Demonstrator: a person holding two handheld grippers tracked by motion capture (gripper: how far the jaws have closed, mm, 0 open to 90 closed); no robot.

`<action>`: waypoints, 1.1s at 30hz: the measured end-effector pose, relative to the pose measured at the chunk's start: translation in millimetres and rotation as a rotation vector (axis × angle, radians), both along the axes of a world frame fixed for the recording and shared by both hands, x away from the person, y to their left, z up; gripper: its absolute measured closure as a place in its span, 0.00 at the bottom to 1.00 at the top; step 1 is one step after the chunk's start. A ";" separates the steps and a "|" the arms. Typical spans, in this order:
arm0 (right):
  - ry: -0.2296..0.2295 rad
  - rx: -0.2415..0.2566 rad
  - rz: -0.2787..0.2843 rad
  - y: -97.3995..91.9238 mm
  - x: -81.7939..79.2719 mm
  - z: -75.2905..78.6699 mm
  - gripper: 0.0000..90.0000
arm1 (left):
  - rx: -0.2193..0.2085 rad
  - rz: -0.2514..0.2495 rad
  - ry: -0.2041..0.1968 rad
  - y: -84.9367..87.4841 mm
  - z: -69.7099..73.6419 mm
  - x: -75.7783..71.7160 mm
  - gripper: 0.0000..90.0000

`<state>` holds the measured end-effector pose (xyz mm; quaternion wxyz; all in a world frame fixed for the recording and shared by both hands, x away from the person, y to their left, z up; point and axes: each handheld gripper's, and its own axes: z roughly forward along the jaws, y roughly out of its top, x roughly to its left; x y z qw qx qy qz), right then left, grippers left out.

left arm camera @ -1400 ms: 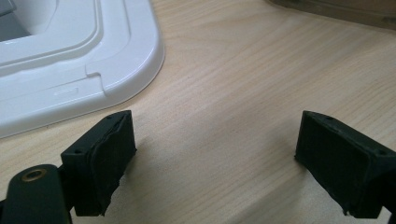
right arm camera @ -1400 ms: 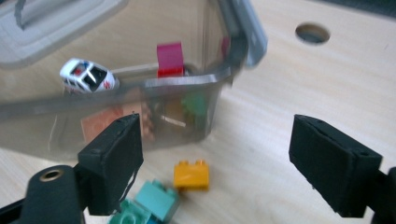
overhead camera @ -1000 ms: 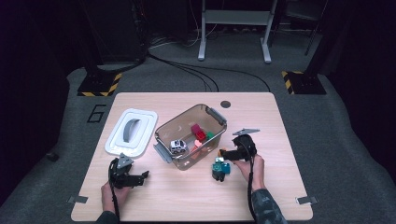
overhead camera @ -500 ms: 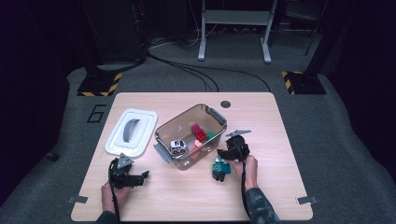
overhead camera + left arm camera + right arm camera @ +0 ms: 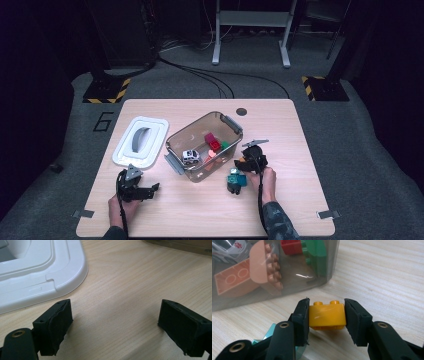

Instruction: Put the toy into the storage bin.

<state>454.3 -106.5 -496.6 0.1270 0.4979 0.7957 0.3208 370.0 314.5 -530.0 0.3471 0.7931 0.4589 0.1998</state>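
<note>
A yellow brick (image 5: 327,315) rests on the wooden table (image 5: 387,277) just in front of a clear bin (image 5: 287,287). My right gripper (image 5: 327,308) has just been closing, and its pads now press on the brick's two sides. From above, the right gripper (image 5: 248,162) sits at the bin's near right corner with the brick (image 5: 240,161) at its tip. A teal toy (image 5: 236,181) lies beside that hand. My left gripper (image 5: 150,189) rests low at the table's front left. Its jaws (image 5: 115,325) stand wide open over bare wood.
The clear bin (image 5: 200,123) holds a white toy car (image 5: 190,156), a red brick (image 5: 212,141), and pink and green pieces. Its white lid (image 5: 140,141) lies to the left, close to the left gripper. The table edge (image 5: 200,234) is near both hands.
The right gripper edged slightly left toward the bin and its jaws closed onto the yellow brick. The left hand stayed still.
</note>
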 end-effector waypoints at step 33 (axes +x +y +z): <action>0.009 -0.004 -0.021 -7.6 -1.8 0.9 0.65 | 0.000 0.000 0.000 0.0 0.0 0.0 0.13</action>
